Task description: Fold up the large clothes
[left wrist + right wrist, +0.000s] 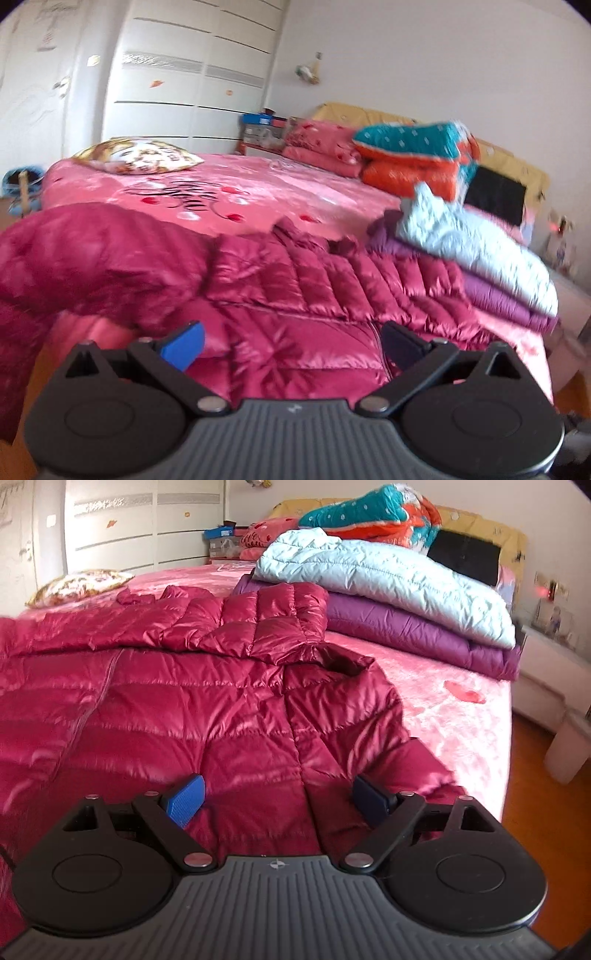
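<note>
Pink bed [443, 709], red jacket [207, 701] crosswise (collar rightward)

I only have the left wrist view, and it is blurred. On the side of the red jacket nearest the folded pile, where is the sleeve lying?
Observer: The sleeve is folded across the red down jacket, its cuff end beside the purple jacket.
Operator: Is the right gripper holding anything?
Observer: No. The right gripper is open, with the jacket's lower part lying between its pads, ungripped.
Operator: How is that pile stacked?
Observer: A pale blue jacket lies folded on the purple one, near the bed's edge.
</note>
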